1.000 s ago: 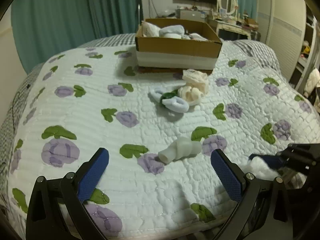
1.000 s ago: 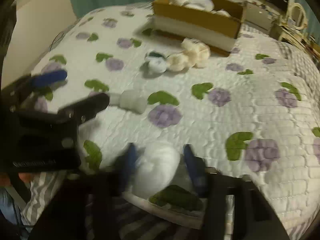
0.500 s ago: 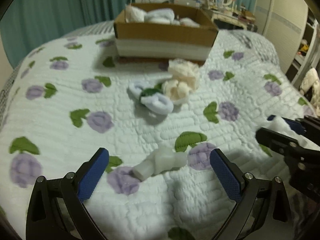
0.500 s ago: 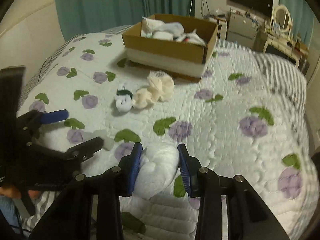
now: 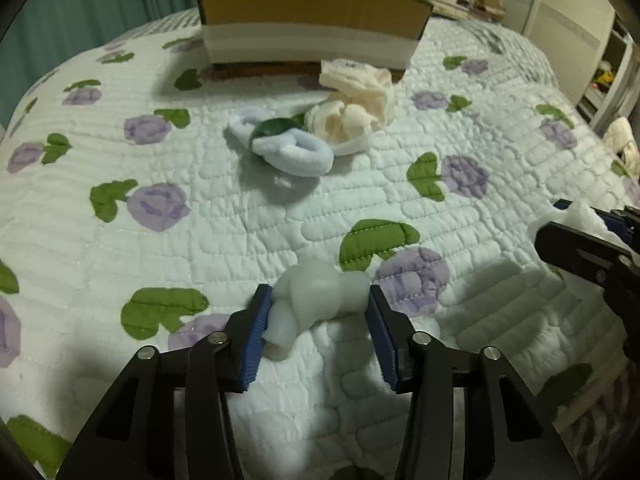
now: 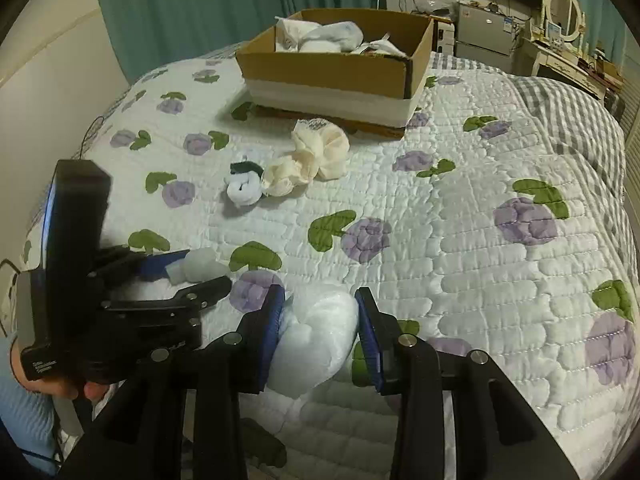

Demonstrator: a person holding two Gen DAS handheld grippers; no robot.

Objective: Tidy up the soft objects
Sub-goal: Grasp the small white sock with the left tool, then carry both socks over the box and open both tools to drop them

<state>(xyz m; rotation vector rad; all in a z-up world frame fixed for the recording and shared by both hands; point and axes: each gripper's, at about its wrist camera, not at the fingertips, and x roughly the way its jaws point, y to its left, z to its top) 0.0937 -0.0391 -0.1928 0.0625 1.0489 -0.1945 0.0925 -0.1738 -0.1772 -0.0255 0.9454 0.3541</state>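
- Left gripper (image 5: pixel 318 312): blue pads on either side of a pale sock roll (image 5: pixel 316 300), touching it on both sides; roll lies on the quilt (image 5: pixel 200 220), near edge of bed. Grasping it.
- Right gripper (image 6: pixel 318 328): clenched on a white bundle (image 6: pixel 316 336), pads pressed into both sides; bundle lifted or resting at the quilt's near edge, cannot tell which.
- In the right view, left gripper (image 6: pixel 188 268) sits low left, the sock roll (image 6: pixel 200 266) between its fingers.
- Mid-bed: blue sock ball (image 5: pixel 292 148) with a dark green piece, touching a cream sock heap (image 5: pixel 356 108) to its right.
- Cardboard box (image 6: pixel 328 68) at far side of the bed, just beyond the cream heap; white and light soft items (image 6: pixel 320 38) inside.
- Teal curtain (image 6: pixel 220 4) behind the bed.
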